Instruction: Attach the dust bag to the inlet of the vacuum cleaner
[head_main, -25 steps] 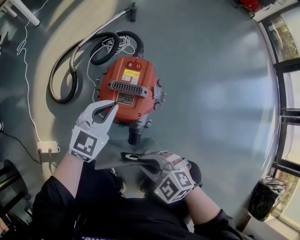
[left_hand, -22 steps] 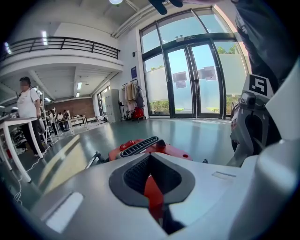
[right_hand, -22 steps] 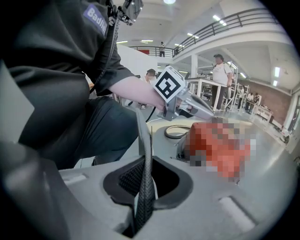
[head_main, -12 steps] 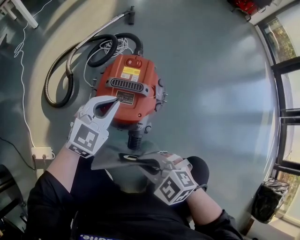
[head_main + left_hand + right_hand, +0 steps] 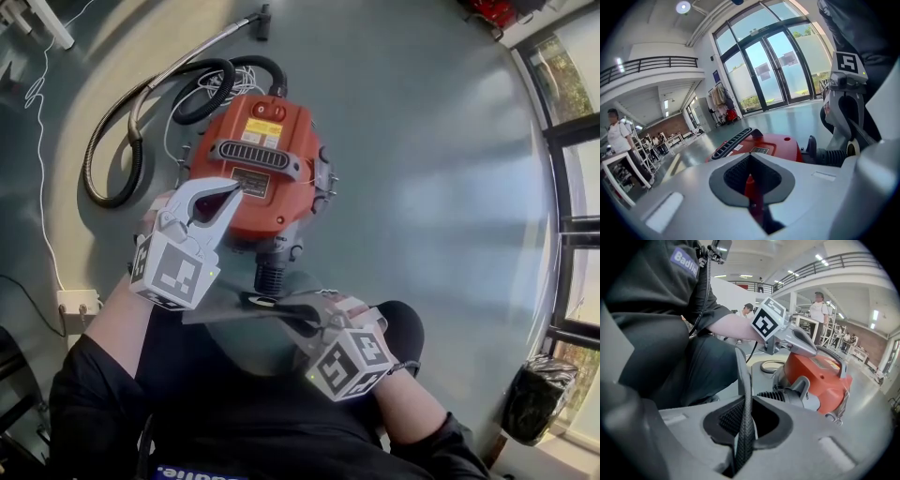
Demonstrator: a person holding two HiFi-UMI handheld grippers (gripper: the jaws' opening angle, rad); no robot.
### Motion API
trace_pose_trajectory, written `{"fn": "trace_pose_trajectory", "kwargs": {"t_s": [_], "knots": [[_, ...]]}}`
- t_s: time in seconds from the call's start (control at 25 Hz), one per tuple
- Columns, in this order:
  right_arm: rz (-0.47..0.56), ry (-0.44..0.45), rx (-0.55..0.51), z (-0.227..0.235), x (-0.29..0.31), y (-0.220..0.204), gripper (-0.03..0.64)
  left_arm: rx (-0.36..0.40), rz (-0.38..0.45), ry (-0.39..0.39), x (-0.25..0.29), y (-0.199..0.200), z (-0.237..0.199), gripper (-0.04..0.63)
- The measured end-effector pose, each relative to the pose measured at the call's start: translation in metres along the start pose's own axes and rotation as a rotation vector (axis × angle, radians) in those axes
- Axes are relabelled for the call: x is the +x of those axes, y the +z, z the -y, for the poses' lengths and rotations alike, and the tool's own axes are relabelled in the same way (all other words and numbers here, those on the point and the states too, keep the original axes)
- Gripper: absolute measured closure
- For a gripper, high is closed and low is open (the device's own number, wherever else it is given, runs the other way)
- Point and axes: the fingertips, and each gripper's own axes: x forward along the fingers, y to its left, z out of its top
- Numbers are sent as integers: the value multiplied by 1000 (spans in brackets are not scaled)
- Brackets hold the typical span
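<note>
Beside the vacuum cleaner (image 5: pixel 267 183), the dust bag (image 5: pixel 220 311) is pinched by the right gripper (image 5: pixel 286 317); the left gripper (image 5: pixel 230 194) is closed, empty.

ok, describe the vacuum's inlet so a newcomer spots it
Find the red vacuum cleaner. On its side nearest the person a black ribbed stub sticks out: the inlet. Unlike the long hose coiled at the far side, it is short and straight.

hidden: near-left side of vacuum cleaner (image 5: pixel 291 202), behind left gripper (image 5: pixel 229 190) | unreadable: yellow label (image 5: pixel 263 132) print
</note>
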Motion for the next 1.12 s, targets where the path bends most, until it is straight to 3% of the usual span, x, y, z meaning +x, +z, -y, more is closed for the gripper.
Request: {"fn": "trace_pose_trajectory", "kwargs": {"t_s": [0.56, 0.88, 1.12], "knots": [[-13, -41, 53, 13, 17, -8, 600, 5, -10, 17, 1, -2, 0, 581], [-11, -66, 150, 25, 12, -19, 597, 9, -6, 38, 2, -1, -1, 581], [-25, -76, 143, 29, 14, -16, 592, 13, 0, 45, 2, -1, -1, 581]]}}
